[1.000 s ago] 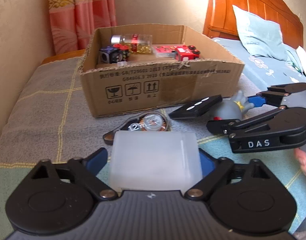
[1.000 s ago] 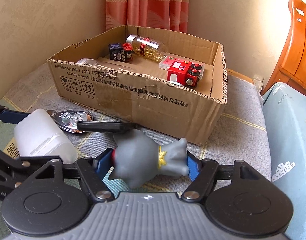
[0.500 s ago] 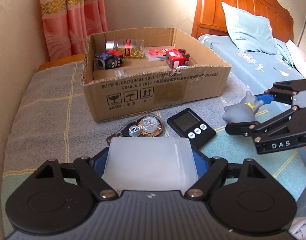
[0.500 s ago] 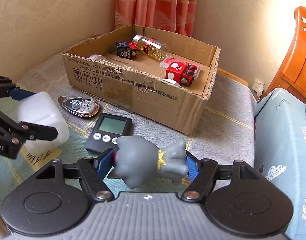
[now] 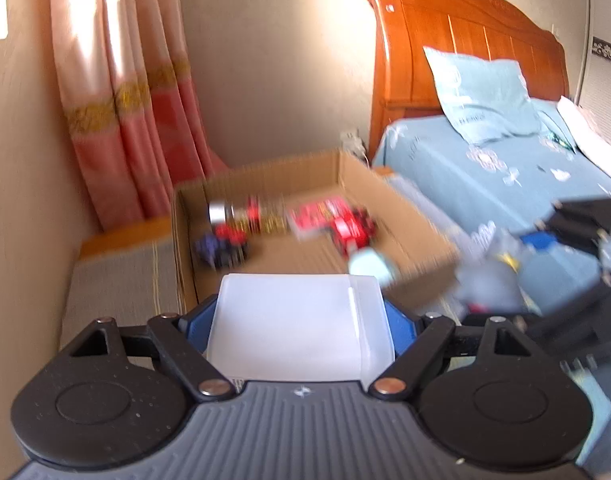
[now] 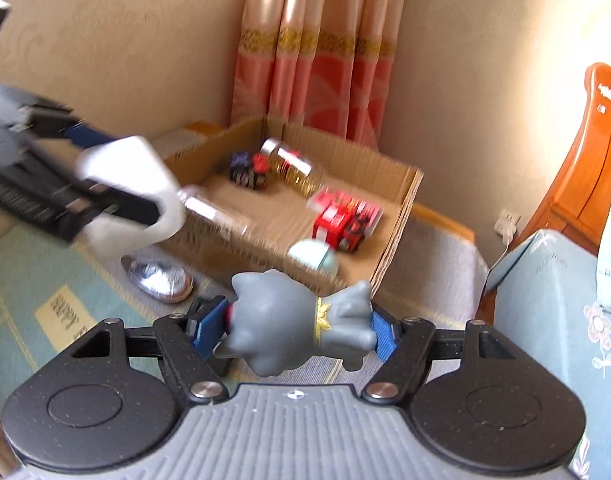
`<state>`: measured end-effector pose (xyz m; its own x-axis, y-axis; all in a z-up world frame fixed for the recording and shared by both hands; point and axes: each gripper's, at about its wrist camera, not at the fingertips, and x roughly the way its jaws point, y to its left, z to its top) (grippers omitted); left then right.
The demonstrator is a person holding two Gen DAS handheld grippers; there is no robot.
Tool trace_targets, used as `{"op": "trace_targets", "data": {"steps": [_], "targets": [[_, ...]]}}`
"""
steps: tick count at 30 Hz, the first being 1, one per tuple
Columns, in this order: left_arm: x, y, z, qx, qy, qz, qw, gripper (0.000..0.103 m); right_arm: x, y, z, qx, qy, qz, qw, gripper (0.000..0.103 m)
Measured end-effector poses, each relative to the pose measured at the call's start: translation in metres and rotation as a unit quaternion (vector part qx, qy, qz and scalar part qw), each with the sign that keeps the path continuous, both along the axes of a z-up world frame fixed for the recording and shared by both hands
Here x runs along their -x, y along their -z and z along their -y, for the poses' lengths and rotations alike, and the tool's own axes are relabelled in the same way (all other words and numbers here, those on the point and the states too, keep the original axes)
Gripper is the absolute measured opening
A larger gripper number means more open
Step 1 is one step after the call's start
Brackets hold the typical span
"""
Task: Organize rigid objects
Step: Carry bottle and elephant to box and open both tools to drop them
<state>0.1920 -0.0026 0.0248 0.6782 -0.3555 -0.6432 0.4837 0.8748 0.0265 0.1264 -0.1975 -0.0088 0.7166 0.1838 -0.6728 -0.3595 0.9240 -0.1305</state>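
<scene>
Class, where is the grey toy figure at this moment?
In the right wrist view, the grey toy figure sits clamped in the right gripper, just before the cardboard box.

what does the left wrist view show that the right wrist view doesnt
Only the left wrist view: the pillow on the blue bed, under the wide headboard.

Only the right wrist view: the tape dispenser and a yellow label on the cloth in front of the box.

Both: the cardboard box with its red toy car and bottle, the curtain, the left claw shut on the white container, and the right claw shut on the grey figure.
</scene>
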Motion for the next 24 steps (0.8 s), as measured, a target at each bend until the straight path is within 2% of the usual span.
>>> {"op": "trace_targets", "data": {"steps": [3, 7, 10, 14, 18, 24], "targets": [[-0.029, -0.004, 0.013, 0.000, -0.008, 0.006, 0.9999, 0.083, -0.006, -0.008, 0.002, -0.005, 0.004, 0.010, 1.000, 0.076], [-0.058, 0.007, 0.029, -0.016, -0.026, 0.021, 0.9993, 0.083, -0.012, -0.015, 0.003, -0.014, 0.008, 0.017, 1.000, 0.076], [-0.071, 0.018, 0.027, -0.003, -0.049, 0.015, 0.9987, 0.096, -0.016, -0.016, 0.002, -0.016, 0.007, 0.015, 1.000, 0.076], [-0.057, 0.019, 0.009, 0.015, -0.065, 0.020, 0.9976, 0.098, -0.017, -0.016, 0.000, -0.013, 0.003, 0.013, 1.000, 0.076], [-0.024, 0.015, -0.008, 0.027, -0.077, 0.031, 0.9962, 0.103, -0.025, -0.016, -0.001, -0.006, 0.001, 0.010, 1.000, 0.076], [0.016, 0.020, -0.026, 0.038, -0.100, 0.021, 0.9941, 0.102, -0.058, -0.024, -0.001, -0.015, 0.009, -0.001, 1.000, 0.076]]}}
